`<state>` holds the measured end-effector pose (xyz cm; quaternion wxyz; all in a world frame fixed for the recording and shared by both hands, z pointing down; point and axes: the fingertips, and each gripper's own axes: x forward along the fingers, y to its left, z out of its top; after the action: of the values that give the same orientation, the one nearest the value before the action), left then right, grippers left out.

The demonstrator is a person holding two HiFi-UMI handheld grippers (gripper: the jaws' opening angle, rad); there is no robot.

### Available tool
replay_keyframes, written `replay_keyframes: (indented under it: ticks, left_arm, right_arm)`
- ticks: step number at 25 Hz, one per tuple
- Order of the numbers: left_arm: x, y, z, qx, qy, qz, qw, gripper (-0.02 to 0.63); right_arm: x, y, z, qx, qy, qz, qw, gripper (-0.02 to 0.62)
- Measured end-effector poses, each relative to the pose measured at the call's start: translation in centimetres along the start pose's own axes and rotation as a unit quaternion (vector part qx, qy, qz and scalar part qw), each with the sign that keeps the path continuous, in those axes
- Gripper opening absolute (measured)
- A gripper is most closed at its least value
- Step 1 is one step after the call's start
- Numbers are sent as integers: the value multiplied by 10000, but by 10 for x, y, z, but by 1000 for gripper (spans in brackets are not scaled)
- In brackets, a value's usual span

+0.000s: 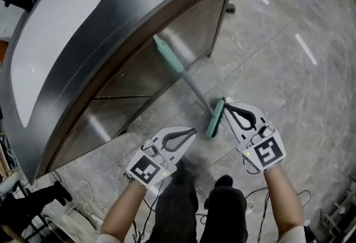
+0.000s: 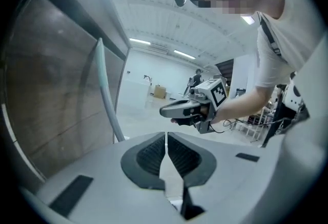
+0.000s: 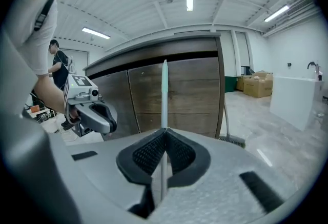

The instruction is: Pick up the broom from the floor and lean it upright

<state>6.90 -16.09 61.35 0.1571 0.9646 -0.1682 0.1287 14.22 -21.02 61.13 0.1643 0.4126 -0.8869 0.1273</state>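
Note:
The broom stands leaning against the front of the counter, its teal handle [image 1: 164, 49] up on the wood panel and its teal brush head [image 1: 214, 118] on the floor. My right gripper [image 1: 225, 104] is just right of the brush head, jaws together and holding nothing. In the right gripper view the pole [image 3: 164, 92] rises straight beyond my shut right gripper [image 3: 165, 130]. My left gripper [image 1: 193, 132] hangs left of the brush head, shut and empty. In the left gripper view, the broom [image 2: 104, 87] stands at the left beyond my left gripper [image 2: 166, 136].
The curved counter [image 1: 139, 3] with a dark top and brown panels fills the left and far side. Cables [image 1: 83, 192] lie on the floor at the lower left. My shoes [image 1: 222, 182] are below the grippers. Cardboard boxes [image 3: 259, 84] and a white unit stand to the right.

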Motion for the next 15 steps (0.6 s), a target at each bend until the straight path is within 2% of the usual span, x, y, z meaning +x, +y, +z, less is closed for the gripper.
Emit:
replay_keyframes:
  ticks: [7, 12, 15]
  left_arm:
    - [-35, -34, 85, 11, 314, 188, 9993, 14]
    - [-64, -72, 152, 123, 200, 325, 9992, 14]
    - [-81, -99, 194, 124, 189, 371, 9991, 14]
  right_arm:
    - [-74, 16, 66, 108, 398, -114, 9991, -2]
    - [-134, 39, 125, 414, 478, -272, 9976, 0]
    - [-170, 55, 165, 337, 504, -254, 9978, -1]
